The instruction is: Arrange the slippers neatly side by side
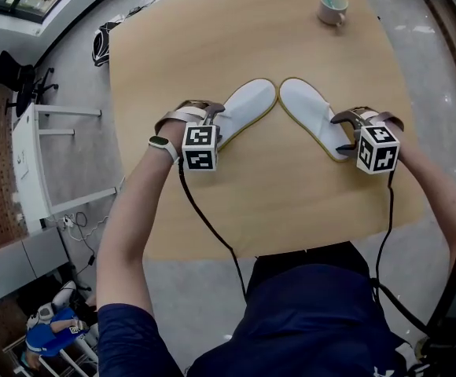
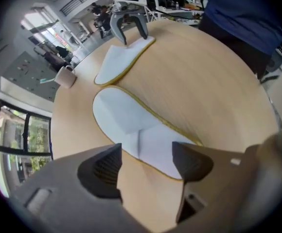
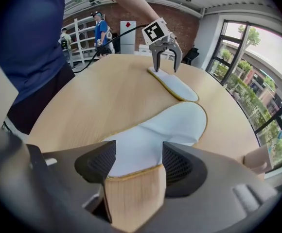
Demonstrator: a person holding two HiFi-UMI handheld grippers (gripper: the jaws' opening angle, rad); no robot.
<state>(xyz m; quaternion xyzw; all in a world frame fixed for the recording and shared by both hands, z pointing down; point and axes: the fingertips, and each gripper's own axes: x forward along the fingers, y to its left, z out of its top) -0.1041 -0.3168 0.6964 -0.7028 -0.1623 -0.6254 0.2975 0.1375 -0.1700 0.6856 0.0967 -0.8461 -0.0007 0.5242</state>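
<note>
Left slipper (image 1: 248, 104) and right slipper (image 1: 310, 112) lay flat on the surface (image 1: 291, 203), toes nearly touching, heels splayed apart. I had the left gripper (image 2: 146, 154) and the right gripper (image 3: 133, 159) at the heels, jaws spread, pinching nothing.

A pale cup (image 1: 332, 6) stands near the wooden worktop's (image 1: 196, 38) far edge; a white side table (image 1: 25, 167) stands on the floor nearby.

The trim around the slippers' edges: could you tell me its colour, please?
Yellow-gold trim, clearest in the left gripper view.
</note>
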